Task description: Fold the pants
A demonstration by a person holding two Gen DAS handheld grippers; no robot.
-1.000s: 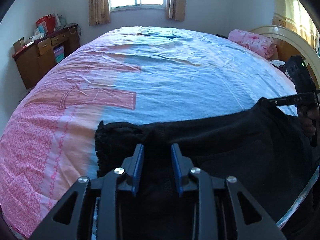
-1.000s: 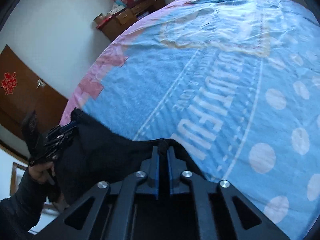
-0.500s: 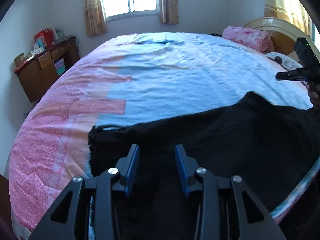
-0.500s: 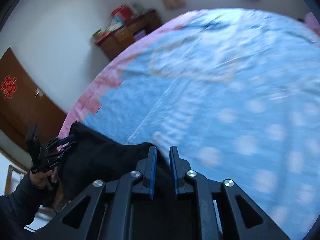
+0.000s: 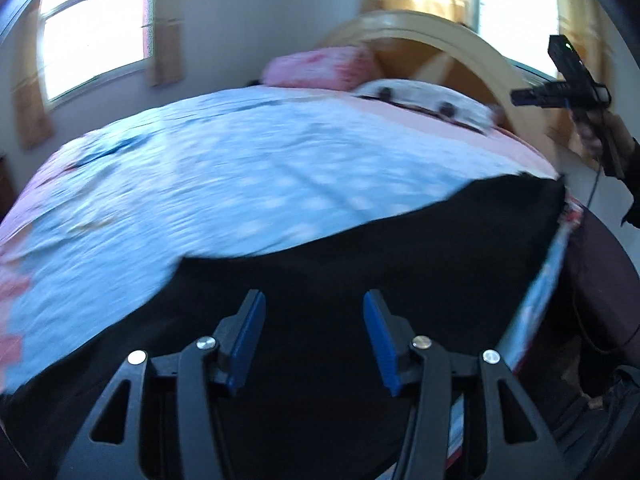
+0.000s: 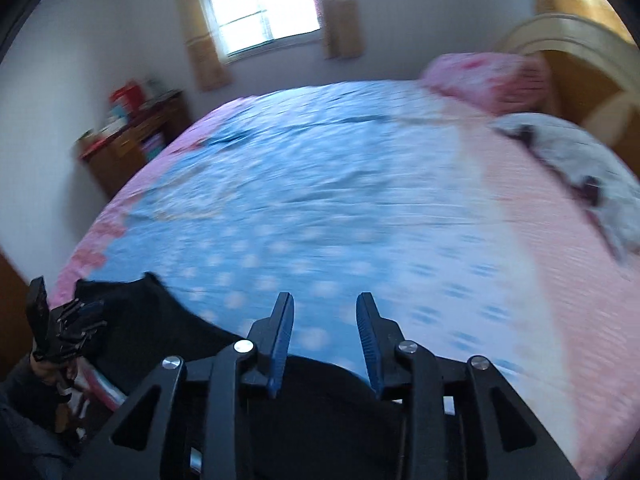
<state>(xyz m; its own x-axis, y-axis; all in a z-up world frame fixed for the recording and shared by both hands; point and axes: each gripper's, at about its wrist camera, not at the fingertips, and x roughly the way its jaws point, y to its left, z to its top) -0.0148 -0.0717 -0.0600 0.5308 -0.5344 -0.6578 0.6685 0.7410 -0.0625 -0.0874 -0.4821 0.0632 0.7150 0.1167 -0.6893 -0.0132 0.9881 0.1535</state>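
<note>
Both tongs have just been opening and stand apart, empty. The black pants (image 5: 360, 272) lie on the bed (image 5: 248, 184) under the left tongs (image 5: 314, 334), seemingly stretching sideways toward the right tongs (image 6: 325, 340).

The left gripper (image 5: 314, 334) has black arms with triangle holes, round silver screws and flat blue pads (image 5: 249, 342). The right gripper (image 6: 325, 338) looks just the same. At 2 o'clock in the left view, the hand (image 5: 600, 136) has a thin black cable hanging down. The person wears a dark sleeve (image 6: 24, 388).
</note>
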